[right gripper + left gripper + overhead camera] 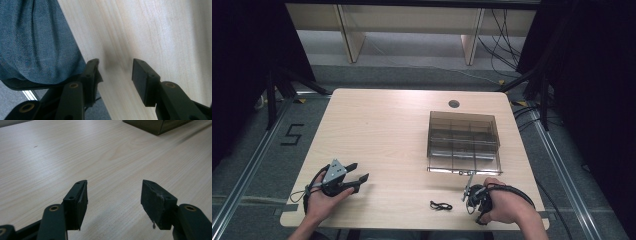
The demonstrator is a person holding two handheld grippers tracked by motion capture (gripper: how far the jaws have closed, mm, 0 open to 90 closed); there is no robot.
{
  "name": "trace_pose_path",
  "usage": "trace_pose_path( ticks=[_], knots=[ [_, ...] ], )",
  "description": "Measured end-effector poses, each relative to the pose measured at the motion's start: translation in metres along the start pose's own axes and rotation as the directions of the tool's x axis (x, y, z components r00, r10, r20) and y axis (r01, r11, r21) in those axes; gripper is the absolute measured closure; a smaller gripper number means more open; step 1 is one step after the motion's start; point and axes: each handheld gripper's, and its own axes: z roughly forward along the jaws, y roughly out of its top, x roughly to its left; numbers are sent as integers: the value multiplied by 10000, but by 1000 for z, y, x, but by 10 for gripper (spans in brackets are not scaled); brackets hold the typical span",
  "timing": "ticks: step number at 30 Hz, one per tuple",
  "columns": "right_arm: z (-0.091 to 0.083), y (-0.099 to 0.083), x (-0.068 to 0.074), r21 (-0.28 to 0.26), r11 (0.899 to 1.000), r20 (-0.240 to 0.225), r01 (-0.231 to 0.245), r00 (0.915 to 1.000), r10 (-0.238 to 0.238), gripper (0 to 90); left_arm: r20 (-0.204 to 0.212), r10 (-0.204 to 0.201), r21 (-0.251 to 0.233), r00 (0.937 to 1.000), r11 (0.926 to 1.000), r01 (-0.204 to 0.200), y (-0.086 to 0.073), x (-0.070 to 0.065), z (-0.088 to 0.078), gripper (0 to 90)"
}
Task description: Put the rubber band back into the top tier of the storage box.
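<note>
Here, both grippers rest at the near edge of the table (382, 120). The left gripper (357, 176) has its jaws spread with nothing between them, and so does the right gripper (468, 192). A small black clip (440, 205) lies just left of the right gripper. The box (463, 141) stands farther off, right of centre.

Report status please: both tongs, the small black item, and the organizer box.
Left tongs open, empty, low over table. Right tongs open, empty, at near edge. Small black item lies untouched between hands. Organizer box stands beyond, nothing blocking.
</note>
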Motion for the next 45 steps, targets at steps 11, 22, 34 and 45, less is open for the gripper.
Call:
trace_pose_path(
  ticks=[11, 22, 34, 45],
  knots=[
    [-3, 11, 2, 93, 9998, 7, 147, 9999, -147, 571, -68, 7, 44, 10000, 10000, -7, 0, 0, -1, 382],
    [-7, 36, 6, -153, 9987, 105, 496, 9987, -495, 578, 19, -11, 53, 10000, 10000, 11, 0, 0, 0, 382],
    [-10, 59, 6, -90, 9954, 171, 955, 9953, -953, 601, -20, 5, 101, 10000, 9999, -5, 0, 0, 0, 382],
    [-7, 77, 5, -9, 9932, 130, 1165, 9931, -1165, 640, 42, -22, 16, 10000, 10000, 22, 0, 0, 0, 382]
  ],
)
